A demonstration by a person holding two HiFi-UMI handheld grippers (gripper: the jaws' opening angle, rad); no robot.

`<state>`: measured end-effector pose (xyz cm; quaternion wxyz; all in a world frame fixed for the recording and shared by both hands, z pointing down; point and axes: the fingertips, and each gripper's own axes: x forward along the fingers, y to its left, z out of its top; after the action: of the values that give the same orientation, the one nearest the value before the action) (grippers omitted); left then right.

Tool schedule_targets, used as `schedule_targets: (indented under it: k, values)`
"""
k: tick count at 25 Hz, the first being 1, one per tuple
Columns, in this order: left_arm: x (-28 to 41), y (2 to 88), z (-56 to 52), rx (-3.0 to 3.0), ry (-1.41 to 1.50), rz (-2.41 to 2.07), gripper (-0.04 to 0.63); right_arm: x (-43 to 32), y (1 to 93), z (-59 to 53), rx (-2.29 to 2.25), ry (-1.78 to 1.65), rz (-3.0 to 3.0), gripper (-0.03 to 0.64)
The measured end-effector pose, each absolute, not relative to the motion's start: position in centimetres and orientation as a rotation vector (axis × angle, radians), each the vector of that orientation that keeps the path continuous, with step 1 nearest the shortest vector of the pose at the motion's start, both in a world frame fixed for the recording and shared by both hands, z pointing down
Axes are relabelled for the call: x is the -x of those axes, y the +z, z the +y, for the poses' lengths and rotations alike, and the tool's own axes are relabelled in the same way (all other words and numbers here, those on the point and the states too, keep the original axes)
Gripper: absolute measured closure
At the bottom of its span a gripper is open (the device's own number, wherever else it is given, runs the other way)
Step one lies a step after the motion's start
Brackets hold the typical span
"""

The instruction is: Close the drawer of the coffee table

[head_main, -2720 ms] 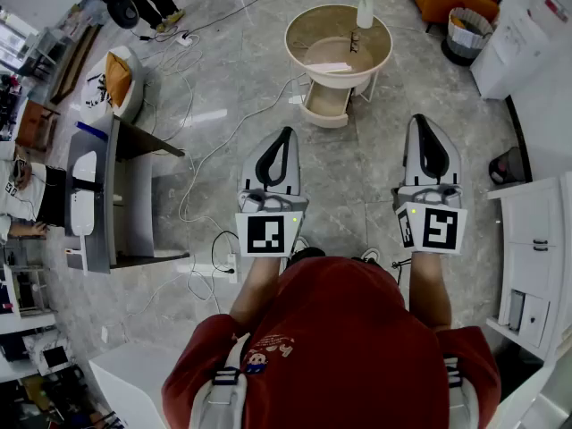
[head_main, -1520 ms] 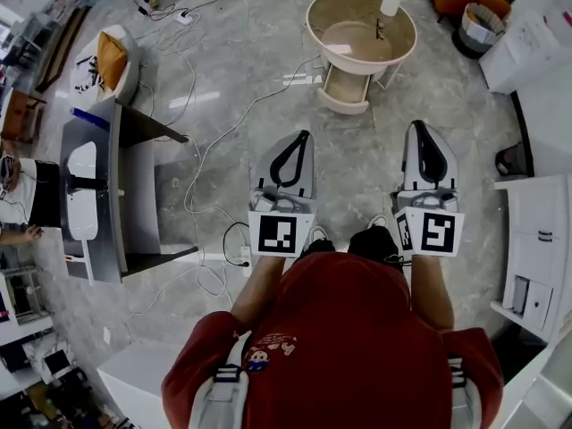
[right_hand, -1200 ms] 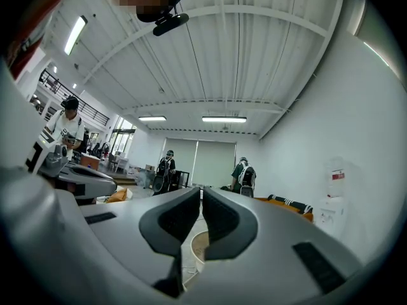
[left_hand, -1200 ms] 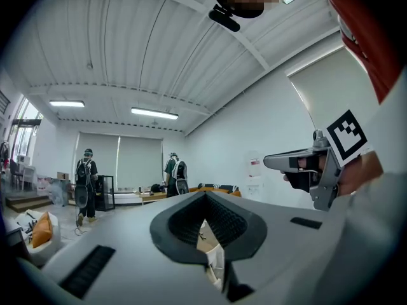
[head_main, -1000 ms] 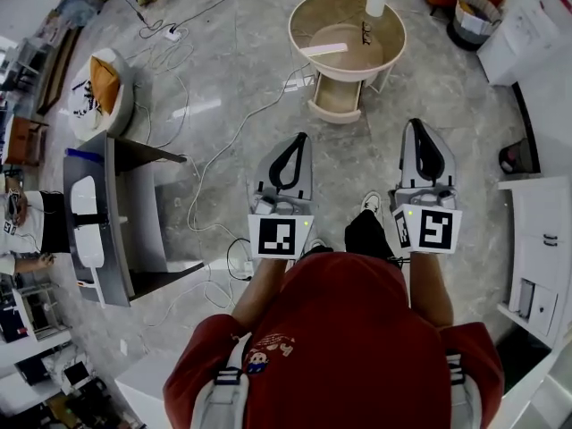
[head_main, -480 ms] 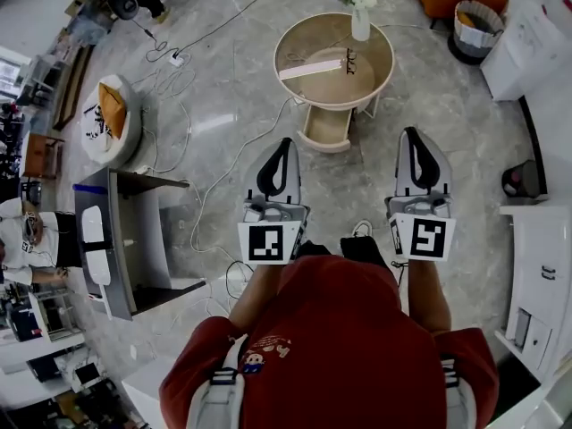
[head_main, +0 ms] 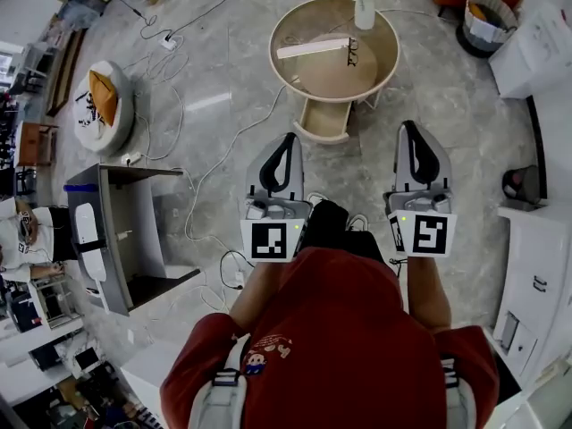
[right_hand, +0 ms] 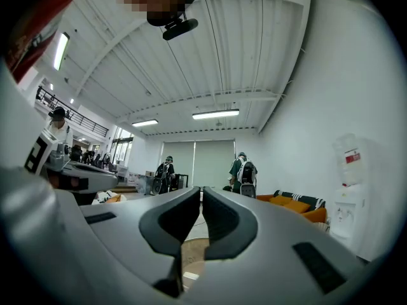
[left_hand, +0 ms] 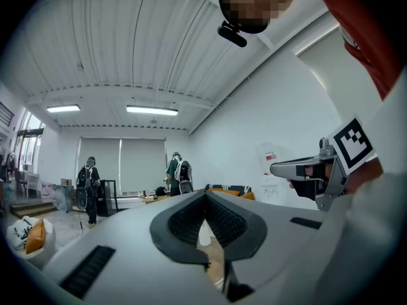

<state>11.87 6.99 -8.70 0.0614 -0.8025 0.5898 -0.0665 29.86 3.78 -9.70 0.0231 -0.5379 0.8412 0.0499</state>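
The round tan coffee table (head_main: 284,68) stands ahead on the marble floor, and its drawer (head_main: 320,121) is pulled out toward me. On top are a white vase of flowers (head_main: 362,9) and a white strip (head_main: 313,48). My left gripper (head_main: 287,138) is held level, shut and holding nothing, a short way before the drawer and slightly left of it. My right gripper (head_main: 413,126) is level beside it, to the right of the drawer, jaws together and holding nothing. A sliver of tan tabletop shows between the jaws of the left gripper (left_hand: 205,193) and of the right gripper (right_hand: 201,189).
Cables (head_main: 210,164) trail over the floor to my left. A grey desk (head_main: 125,231) and a white seat with an orange cushion (head_main: 103,104) stand at the left. A bin (head_main: 490,21) and white cabinets (head_main: 536,248) line the right. Several people stand far off.
I have walked toward the coffee table, which now looks nearer and larger. Both grippers moved forward together, still side by side and shut.
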Motion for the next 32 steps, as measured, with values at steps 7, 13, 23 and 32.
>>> schedule_targets:
  k: [7,13,23,32]
  values:
    - [-4.1,-5.1,3.7,2.368,-0.245,1.982,0.583,-20.4,-8.1,-2.3,1.411,0.099,2.777,0.592]
    - [2.6,-4.8,2.0,2.208,-0.146,1.941,0.583,-11.5,-6.1,-5.4,1.176,0.109,2.951,0.592]
    - [6.9,0.0,1.0,2.219,-0.189,1.984,0.583,-1.9,-1.6,-7.9,0.86,0.09,3.106,0.591]
    - [5.9,8.5,-5.0,2.121,-0.313,2.124,0.583,-0.5,6.6,-13.3,0.387,0.067,3.176,0.592]
